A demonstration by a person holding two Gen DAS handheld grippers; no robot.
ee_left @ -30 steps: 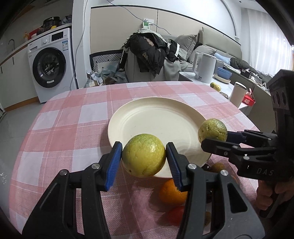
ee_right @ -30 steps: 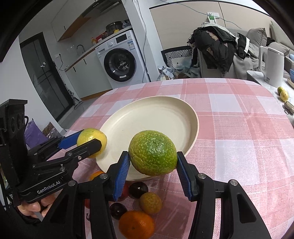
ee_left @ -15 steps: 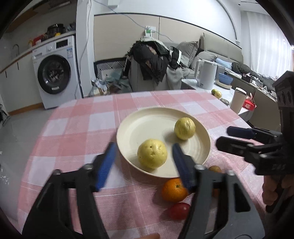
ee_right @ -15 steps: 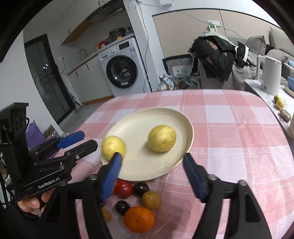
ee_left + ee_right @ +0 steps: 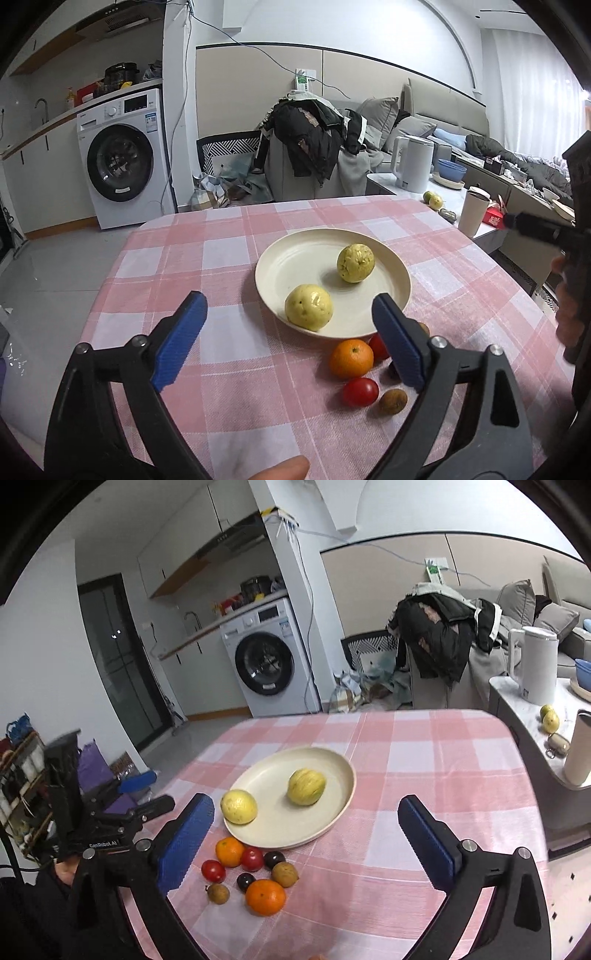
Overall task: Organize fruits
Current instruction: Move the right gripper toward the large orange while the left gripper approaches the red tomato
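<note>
Two yellow-green citrus fruits sit on the cream plate: one at its near rim, the other nearer the middle, apart from each other. The fruits left to sort lie in a loose cluster on the pink checked tablecloth just below the plate: a larger orange, a smaller orange, tomatoes, dark plums and small brown fruits, all roundish with no long axis to favour. In the right wrist view this cluster sits lower centre, left of the midline of the right gripper, closer to its left pad. The left gripper frames the near-rim fruit; the cluster lies lower right, by its right pad. Both grippers' jaws are opening, with nothing between them. Neither looks clearly nearer.
</note>
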